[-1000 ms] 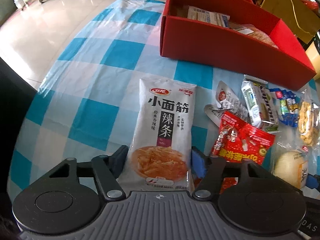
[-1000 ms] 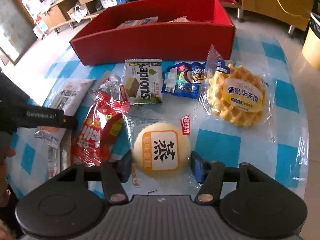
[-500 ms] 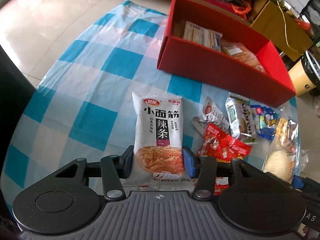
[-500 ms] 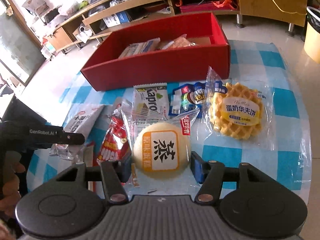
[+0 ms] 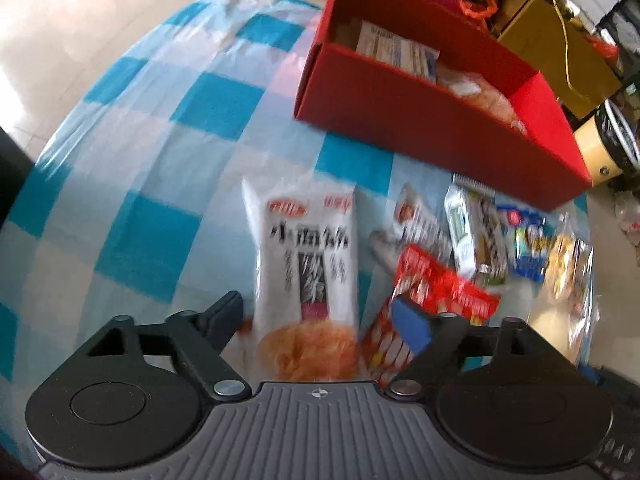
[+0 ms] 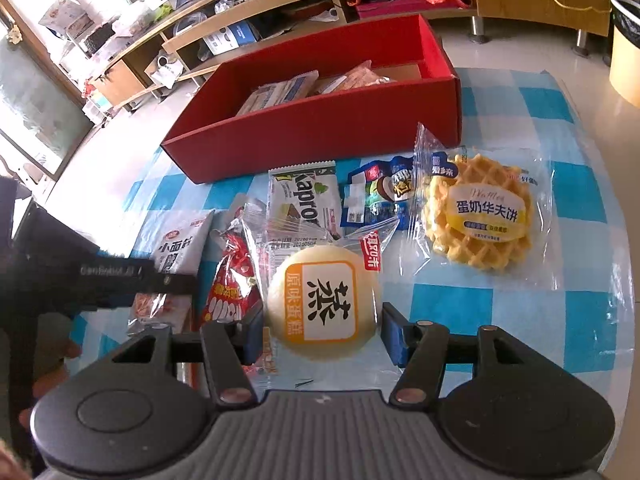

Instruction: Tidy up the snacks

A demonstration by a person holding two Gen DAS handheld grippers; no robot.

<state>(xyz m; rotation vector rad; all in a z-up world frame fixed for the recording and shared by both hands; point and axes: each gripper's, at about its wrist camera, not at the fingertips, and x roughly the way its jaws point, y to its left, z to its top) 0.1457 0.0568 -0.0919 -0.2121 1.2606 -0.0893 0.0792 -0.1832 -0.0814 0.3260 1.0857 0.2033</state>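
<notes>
Your open red cardboard box (image 6: 320,128) holds only a few packets. Your left gripper (image 5: 324,316), jaws just widened, straddles the white spicy-strip pouch (image 5: 308,256) without pinching it; your right gripper (image 6: 322,330) pinches the round wrapped steamed cake (image 6: 324,308). Most of the snacks are left on the blue-checked tablecloth (image 6: 520,320).

Left hand-held gripper (image 5: 320,316) just opened wide; right hand-held gripper (image 6: 322,334) part-closed

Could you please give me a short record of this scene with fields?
Surface: blue and white checked cloth
Box: red box, open, a few packets inside
Left tool: jaws have just been opening; white snack packet between them, not gripped
Right tool: shut on the round cake packet
Loose on cloth: waffle, red packet
</notes>
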